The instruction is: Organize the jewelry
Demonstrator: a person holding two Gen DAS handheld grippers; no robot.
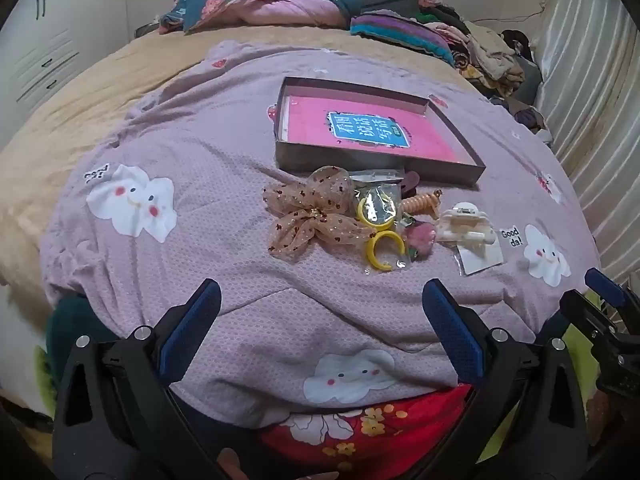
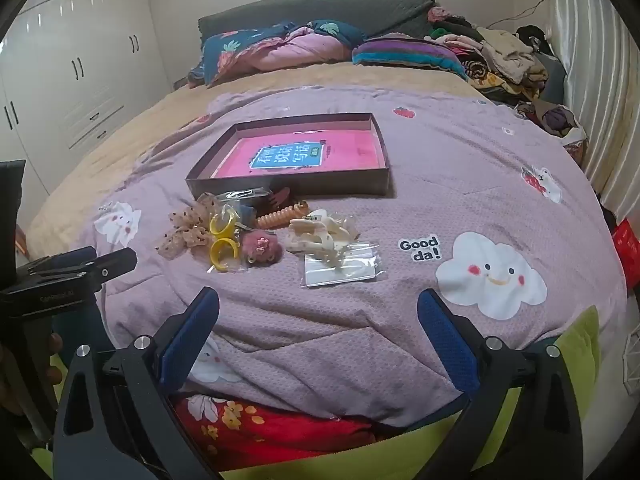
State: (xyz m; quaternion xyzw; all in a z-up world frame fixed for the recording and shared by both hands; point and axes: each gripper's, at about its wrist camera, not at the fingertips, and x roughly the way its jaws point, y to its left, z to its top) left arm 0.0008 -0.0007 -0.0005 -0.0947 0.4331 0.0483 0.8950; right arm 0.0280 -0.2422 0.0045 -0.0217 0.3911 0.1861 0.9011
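A shallow dark box [image 1: 456,174] [image 2: 376,148] holding a pink book lies on the lilac quilt. In front of it sits a pile of accessories: a sheer dotted bow [image 1: 316,212] [image 2: 186,226], yellow rings [image 1: 386,250] [image 2: 224,254] partly in a clear bag, an orange spiral hair tie [image 1: 418,202] [image 2: 282,214], a pink fuzzy clip [image 1: 420,240] [image 2: 262,250], and a cream claw clip [image 1: 466,226] [image 2: 320,232] on a packaged card. My left gripper [image 1: 320,320] is open and empty, short of the pile. My right gripper [image 2: 318,324] is open and empty, short of the claw clip.
The quilt [image 1: 240,128] has cloud prints. Folded bedding [image 1: 264,4] and a clothes heap [image 1: 492,52] sit at the far end. A curtain [image 2: 596,80] hangs on the right, wardrobes [image 2: 72,64] on the left. The other gripper shows at the view edges [image 1: 604,320] [image 2: 60,276].
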